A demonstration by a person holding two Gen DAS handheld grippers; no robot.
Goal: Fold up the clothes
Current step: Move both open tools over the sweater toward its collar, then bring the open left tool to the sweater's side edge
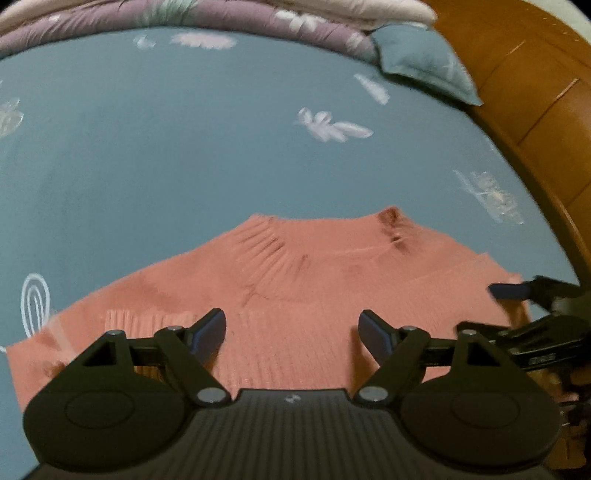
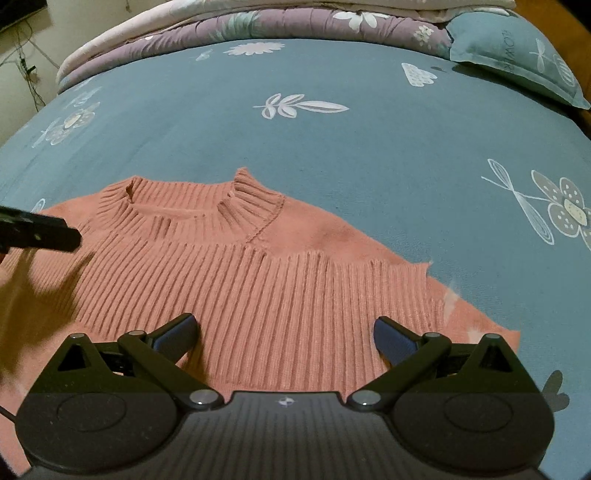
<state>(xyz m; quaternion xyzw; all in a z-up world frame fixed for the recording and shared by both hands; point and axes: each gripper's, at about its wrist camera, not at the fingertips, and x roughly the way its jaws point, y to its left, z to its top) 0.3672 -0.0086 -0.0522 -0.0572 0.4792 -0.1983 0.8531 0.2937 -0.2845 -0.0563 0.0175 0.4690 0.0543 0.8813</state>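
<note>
A salmon-pink ribbed sweater [image 2: 280, 280] lies flat on the bed, its collar [image 2: 207, 206] pointing away from me. In the left wrist view the same sweater [image 1: 295, 295] is blurred. My left gripper [image 1: 291, 332] hovers over the sweater's body, jaws wide apart, nothing between them. My right gripper [image 2: 284, 336] hangs over the ribbed front, also open and empty. The left gripper's finger [image 2: 40, 230] pokes in at the left edge of the right wrist view. The right gripper [image 1: 524, 321] shows at the right edge of the left wrist view.
The blue bedsheet [image 2: 332, 140] with white flower prints spreads all around the sweater. A purple floral quilt [image 2: 280, 22] is bunched along the far side, with a blue pillow [image 2: 517, 55] at the far right. A wooden bed frame [image 1: 524, 92] borders the right.
</note>
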